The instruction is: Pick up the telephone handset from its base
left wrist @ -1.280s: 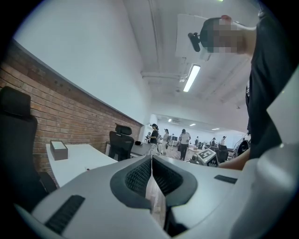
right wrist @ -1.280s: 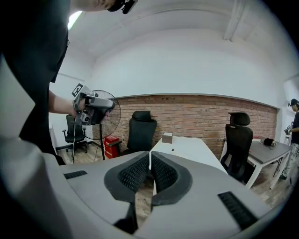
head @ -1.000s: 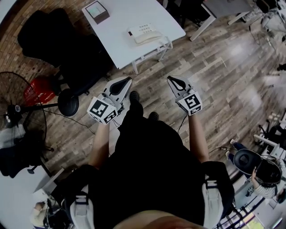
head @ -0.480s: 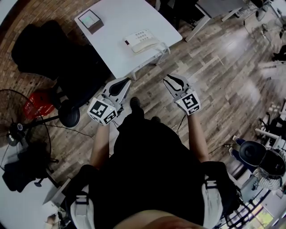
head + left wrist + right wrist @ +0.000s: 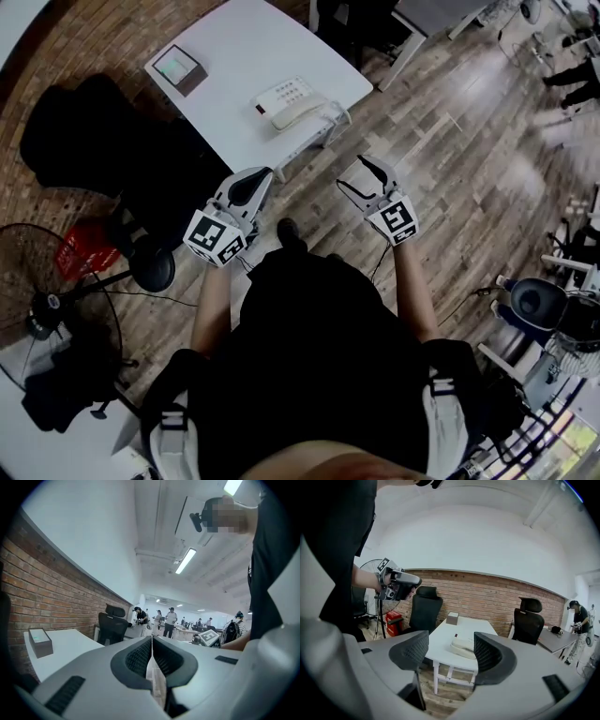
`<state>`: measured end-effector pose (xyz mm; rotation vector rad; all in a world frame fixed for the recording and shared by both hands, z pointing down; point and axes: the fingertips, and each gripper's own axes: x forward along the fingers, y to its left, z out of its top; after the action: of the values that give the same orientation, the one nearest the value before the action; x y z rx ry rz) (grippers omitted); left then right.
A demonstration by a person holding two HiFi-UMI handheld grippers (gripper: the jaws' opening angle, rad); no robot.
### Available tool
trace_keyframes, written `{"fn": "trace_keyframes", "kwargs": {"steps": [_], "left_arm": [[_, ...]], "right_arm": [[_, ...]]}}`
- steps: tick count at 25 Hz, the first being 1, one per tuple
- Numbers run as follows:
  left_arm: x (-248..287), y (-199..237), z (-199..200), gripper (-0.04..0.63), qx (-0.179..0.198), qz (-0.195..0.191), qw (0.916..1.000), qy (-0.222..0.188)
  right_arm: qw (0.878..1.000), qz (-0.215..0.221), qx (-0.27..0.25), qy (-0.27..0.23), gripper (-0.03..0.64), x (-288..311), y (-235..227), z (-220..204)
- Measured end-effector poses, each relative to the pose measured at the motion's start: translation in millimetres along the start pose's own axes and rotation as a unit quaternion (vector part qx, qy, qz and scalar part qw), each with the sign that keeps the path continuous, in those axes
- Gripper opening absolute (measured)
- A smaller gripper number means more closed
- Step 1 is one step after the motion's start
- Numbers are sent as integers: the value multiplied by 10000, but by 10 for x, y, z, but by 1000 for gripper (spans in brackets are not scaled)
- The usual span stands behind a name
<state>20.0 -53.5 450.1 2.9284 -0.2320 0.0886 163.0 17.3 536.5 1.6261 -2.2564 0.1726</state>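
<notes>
Handset (image 5: 298, 113) lies cradled along the near side of the white telephone base (image 5: 277, 92). The phone sits close to the front edge of the white table (image 5: 225, 47), and a small box (image 5: 178, 67) stands well apart at the far end. Both grippers hang over the wood floor, well short of the table. Left gripper (image 5: 255, 178): jaws pressed together, nothing between them. Right gripper (image 5: 367, 174): jaws have just been opening and now stand spread, empty. Its own view frames the phone through the gap, from a distance. Handling, as a judgement: moulded plastic, so light, rigid and smooth. It is likely to slip under narrow pads if pinched near either bulbous end. Best hold looks to be the slimmer middle bar, jaws across its width, then lifted straight up out of the cradle. A cord probably ties it to the base, though none can be made out here. If there is one, a fast pull could drag the light base toward the table edge.
</notes>
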Motion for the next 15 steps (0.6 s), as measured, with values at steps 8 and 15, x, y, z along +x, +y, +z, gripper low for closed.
{"fn": "trace_keyframes", "kwargs": {"steps": [8, 15], "left_arm": [[-67, 211, 49, 23, 8, -92, 9999, -42], [-142, 381, -11, 23, -68, -169, 9998, -24]], "right_arm": [[9997, -39, -200, 168, 346, 215, 60, 64], [9988, -87, -363, 321, 381, 414, 152, 55]]}}
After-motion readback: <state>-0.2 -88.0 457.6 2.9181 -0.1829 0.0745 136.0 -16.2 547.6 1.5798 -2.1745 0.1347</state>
